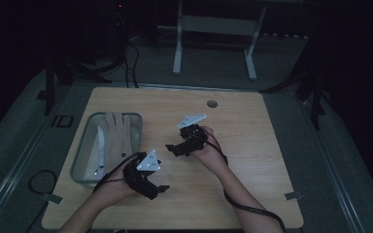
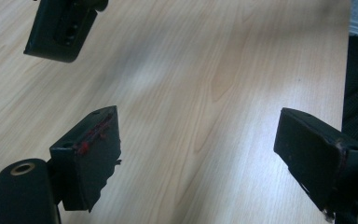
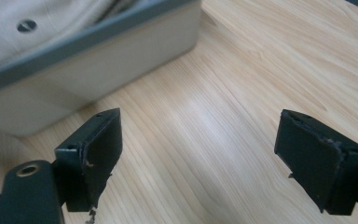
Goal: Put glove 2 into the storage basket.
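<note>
High view: both grippers, left gripper and right gripper, jaws released, over bare table beside bin.

Pale smooth wood-grain table, matt grey plastic bin, soft beige cloth glove inside.

No text, label, brand or number can be read on anything here

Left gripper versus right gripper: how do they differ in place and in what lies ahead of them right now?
The left gripper sits nearer the person's edge, just right of the grey bin; the right gripper is farther up the table, nearer its middle. In its own view the left gripper faces bare wood, while the right gripper faces the bin's wall with pale cloth inside. Both stand open and hold nothing.
</note>
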The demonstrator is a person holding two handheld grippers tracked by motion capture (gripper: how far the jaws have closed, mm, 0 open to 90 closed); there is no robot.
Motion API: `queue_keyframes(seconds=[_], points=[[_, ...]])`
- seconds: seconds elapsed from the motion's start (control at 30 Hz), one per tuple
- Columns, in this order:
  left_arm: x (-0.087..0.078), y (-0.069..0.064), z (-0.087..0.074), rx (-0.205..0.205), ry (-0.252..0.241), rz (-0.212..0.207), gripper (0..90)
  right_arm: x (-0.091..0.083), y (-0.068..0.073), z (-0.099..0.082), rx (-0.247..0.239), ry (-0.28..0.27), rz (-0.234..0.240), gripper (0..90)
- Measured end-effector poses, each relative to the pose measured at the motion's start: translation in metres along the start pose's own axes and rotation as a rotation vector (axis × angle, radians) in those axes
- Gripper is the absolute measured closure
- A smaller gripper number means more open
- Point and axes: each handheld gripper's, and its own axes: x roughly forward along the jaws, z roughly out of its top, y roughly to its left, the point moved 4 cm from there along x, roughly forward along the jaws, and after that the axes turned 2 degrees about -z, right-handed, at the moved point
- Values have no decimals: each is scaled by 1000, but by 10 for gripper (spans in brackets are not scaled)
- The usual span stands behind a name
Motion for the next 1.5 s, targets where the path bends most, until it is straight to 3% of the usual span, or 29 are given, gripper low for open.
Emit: queue_keyframes(seconds=[0.17,0.37,0.53,0.63,0.73,0.93,1.07,1.27,1.5], points=[[20,-7,0,5,-6,-42,147,-11,-13,-17,16,2,-22,150],[42,-14,-5,25,46,-72,147,-15,-21,-37,14,14,-20,151],[54,-18,-10,33,60,-101,147,-14,-24,-52,23,24,-19,146],[59,-19,-11,38,63,-106,147,-13,-24,-58,25,24,-15,143],[63,-21,-14,45,67,-115,147,-12,-24,-72,-8,26,-24,138],[71,-22,-19,35,70,-125,147,-13,-25,-95,10,64,-17,141],[74,-21,-21,15,68,-146,147,-16,-27,-106,19,52,-15,140],[79,-23,-21,24,63,-171,147,-21,-27,-120,25,19,-9,141],[83,-25,-23,18,60,-201,143,-25,-28,-130,37,25,-8,141]])
